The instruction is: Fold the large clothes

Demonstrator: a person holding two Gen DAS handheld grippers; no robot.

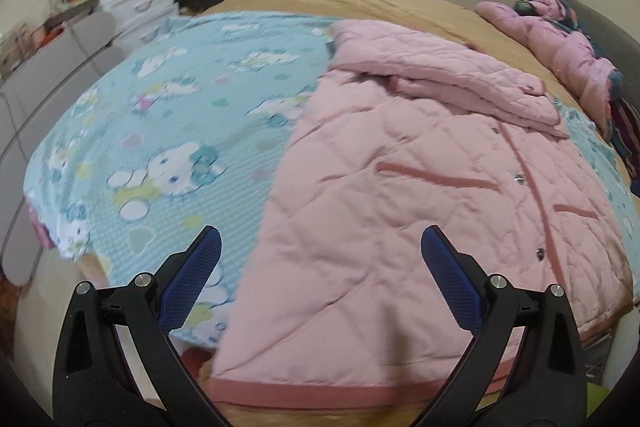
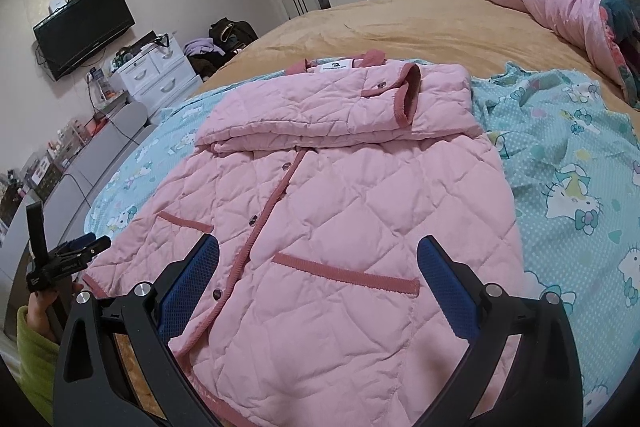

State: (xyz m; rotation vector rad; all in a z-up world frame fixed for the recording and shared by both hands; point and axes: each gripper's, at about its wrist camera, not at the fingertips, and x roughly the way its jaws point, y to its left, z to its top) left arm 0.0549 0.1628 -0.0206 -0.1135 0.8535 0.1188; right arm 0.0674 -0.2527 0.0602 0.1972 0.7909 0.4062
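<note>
We hold both tongs, left [image 1: 320, 251] and right [image 2: 318, 255], spread and empty above the pink quilted jacket's [image 2: 320, 207] hem; its long axis runs away toward the folded collar.

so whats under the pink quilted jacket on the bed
The pink quilted jacket lies on a light blue cartoon-cat sheet, which shows on both sides of it. That sheet rests on a tan blanket. Anything directly beneath the jacket is covered.

Both wrist views look low and close from the hem end of the pink quilted jacket [image 1: 420, 219] [image 2: 320, 227] — toward its collar. The left view sits off its left edge, the right view over its middle — they share the jacket.
</note>
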